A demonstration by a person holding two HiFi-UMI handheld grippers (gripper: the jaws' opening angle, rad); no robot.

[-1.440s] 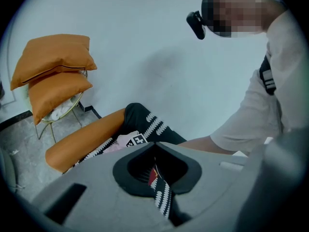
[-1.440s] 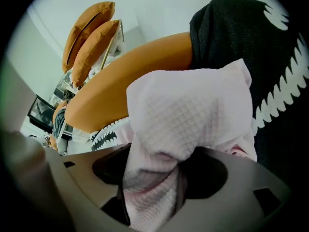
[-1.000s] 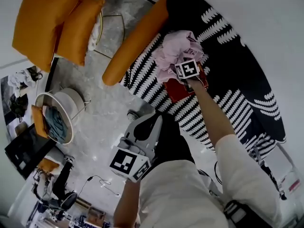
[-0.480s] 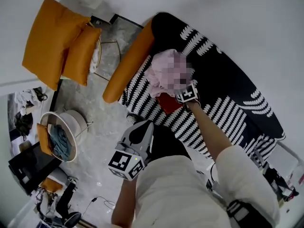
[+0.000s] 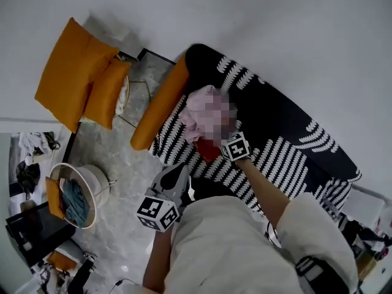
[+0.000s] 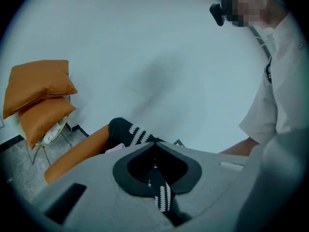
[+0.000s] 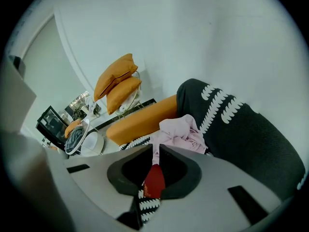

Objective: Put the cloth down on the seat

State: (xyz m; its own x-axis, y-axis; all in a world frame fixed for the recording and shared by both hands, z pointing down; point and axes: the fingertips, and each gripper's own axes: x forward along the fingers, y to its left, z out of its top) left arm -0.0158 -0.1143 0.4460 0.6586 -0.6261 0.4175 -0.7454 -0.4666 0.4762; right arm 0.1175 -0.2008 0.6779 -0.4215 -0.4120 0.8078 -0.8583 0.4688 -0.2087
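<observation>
A crumpled pink cloth lies on the black-and-white patterned sofa seat next to the orange armrest. A red cloth lies just in front of it. My right gripper hangs above the red cloth, clear of the pile. Its jaws have just been closing and stand all but together, with nothing between them. My left gripper is shut and empty, held over the floor in front of the sofa.
An orange chair with two cushions stands to the left of the sofa. Near it on the grey floor is a round white basket holding blue cloth. A white wall runs behind the sofa.
My right gripper has left the pink and red pile and drawn up and back toward the person. The cloths stay on the seat. The left gripper has risen a little.
</observation>
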